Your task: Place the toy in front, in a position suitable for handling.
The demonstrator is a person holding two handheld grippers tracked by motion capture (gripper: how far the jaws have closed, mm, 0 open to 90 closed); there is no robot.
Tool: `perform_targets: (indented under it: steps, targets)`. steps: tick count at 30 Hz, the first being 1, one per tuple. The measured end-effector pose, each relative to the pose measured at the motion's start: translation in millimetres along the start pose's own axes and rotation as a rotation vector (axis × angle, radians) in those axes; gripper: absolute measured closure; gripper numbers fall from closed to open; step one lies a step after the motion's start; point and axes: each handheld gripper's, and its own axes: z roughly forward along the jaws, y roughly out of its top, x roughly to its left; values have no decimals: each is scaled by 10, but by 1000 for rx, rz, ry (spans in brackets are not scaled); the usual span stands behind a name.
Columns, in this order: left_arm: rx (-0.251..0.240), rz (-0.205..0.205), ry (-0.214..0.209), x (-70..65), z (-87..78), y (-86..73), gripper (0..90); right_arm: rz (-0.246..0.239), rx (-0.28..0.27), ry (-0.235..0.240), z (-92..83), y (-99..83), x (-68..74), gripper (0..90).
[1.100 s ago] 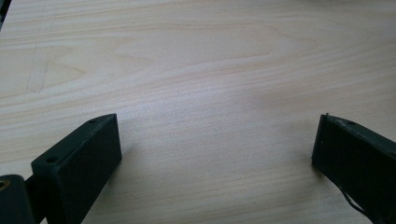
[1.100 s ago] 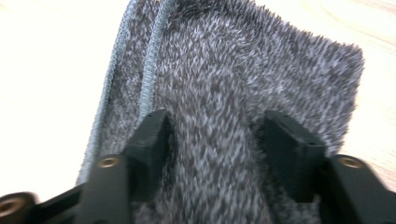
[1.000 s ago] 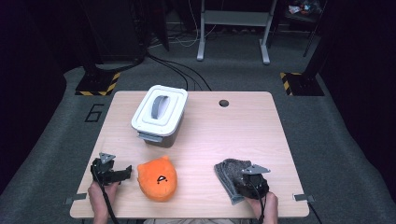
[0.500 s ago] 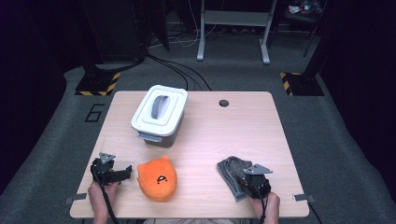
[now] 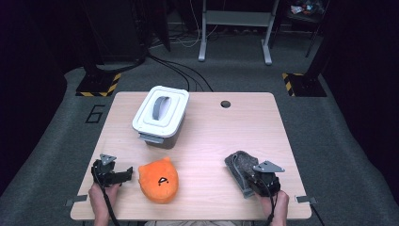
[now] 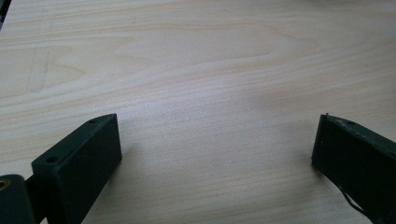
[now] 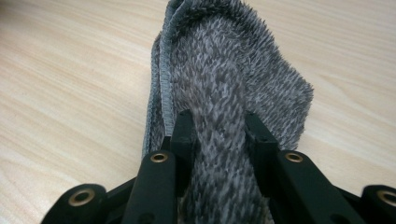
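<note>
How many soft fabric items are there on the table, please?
2. An orange plush toy lies near the front edge, beside the open left gripper. A grey fuzzy cloth sits at front right, pinched in the right gripper. The closed white box could hide more.

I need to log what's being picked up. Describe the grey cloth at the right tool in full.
The grey cloth is a fuzzy, short-piled fabric with a stitched hem along one edge. It is bunched into a fold, and the right tool has just closed, its jaws pinching that fold. The far part lies on the wooden table, near its front right corner.
</note>
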Motion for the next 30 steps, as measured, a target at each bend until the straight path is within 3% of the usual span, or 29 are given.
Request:
perform_targets:
  steps: [30]
  targets:
    - [0, 0, 0, 1, 0, 0, 11, 43, -37, -100, -133, 355, -615, 698]
